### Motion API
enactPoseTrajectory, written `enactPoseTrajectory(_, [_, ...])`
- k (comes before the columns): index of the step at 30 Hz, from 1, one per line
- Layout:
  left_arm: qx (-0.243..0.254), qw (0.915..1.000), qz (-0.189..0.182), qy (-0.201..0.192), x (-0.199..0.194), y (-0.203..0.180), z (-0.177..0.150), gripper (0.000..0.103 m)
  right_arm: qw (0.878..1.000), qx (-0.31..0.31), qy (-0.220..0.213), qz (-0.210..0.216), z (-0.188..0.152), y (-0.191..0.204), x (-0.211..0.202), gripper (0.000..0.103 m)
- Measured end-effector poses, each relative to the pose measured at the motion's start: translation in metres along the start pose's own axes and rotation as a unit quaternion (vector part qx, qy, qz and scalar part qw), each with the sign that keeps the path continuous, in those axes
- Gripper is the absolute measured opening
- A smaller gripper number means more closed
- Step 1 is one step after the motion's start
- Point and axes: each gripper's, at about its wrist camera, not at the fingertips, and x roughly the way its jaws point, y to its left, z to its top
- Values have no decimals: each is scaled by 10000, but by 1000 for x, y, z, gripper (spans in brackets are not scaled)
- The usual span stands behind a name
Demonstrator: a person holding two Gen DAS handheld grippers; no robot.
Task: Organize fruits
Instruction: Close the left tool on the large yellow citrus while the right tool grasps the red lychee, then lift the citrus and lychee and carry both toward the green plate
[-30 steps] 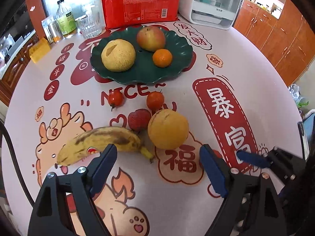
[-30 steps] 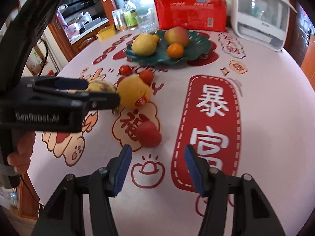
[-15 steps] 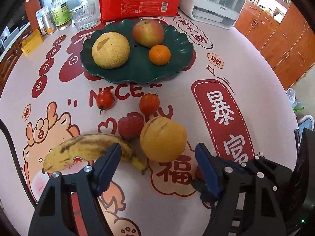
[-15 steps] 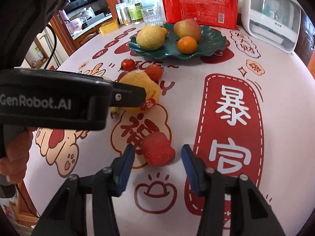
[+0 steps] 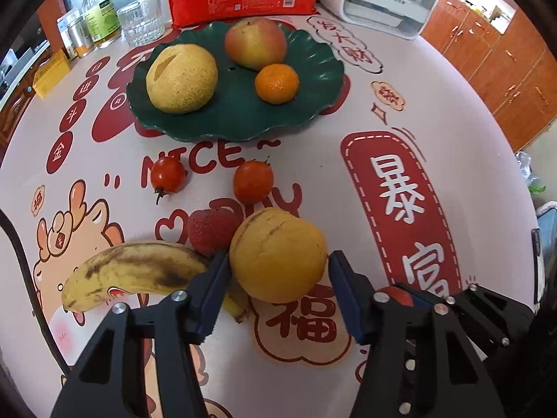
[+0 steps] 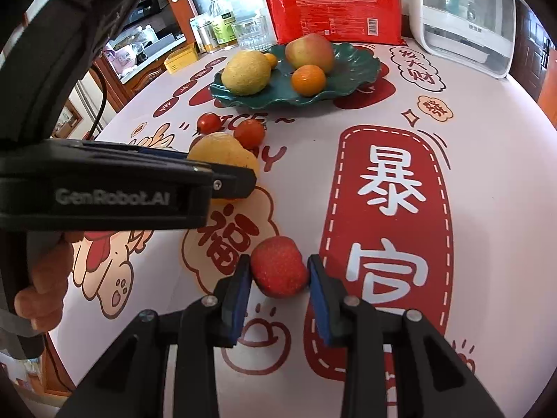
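Right wrist: left gripper (image 6: pixel 222 188) body reads "GenRobot.AI"

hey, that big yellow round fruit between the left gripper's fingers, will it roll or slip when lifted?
The yellow fruit looks round and smooth, so it may roll if nudged. It nearly fills the left gripper, whose jaws have just been closing around it, so the pads grip curved sides and it could slip.

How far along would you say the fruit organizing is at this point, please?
Done: a pear, apple and tangerine sit on the green plate. In hand: the right gripper has closed on a strawberry; the left gripper, closing, straddles the yellow orange. Left: banana, two tomatoes, second strawberry.
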Motion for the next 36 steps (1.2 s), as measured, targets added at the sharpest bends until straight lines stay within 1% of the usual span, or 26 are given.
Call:
enactPoseTrajectory(3, [-102,9999,-10,47,3,1,0,54,10000,21,6,-3,0,-2,0,33])
enactPoseTrajectory(10, [-129,9998,158,-1,7,-3,2,53,10000,49,19,19,-2,-3,-2,33])
enactPoseTrajectory(20, [-314,9995,-57,-15,2,3,-5,52,9999,86,52,23,-5,-3,-6,32])
enactPoseTrajectory(23, [-314,9994,-98,-77,-8,2,-10,52,9999,99,41,22,-5,-3,-10,32])
enactPoseTrajectory(27, [-297,9993,-123,-202,-31,0,-12,52,9999,120,22,39,-3,-3,-16,32])
enactPoseTrajectory(32, [-322,9987,-61,-390,-63,5,-12,52,10000,68,-61,9,4,-1,-30,32])
enactPoseTrajectory(36, [-298,9982,75,-512,-90,11,-10,52,9998,-23,-198,11,15,5,-46,32])
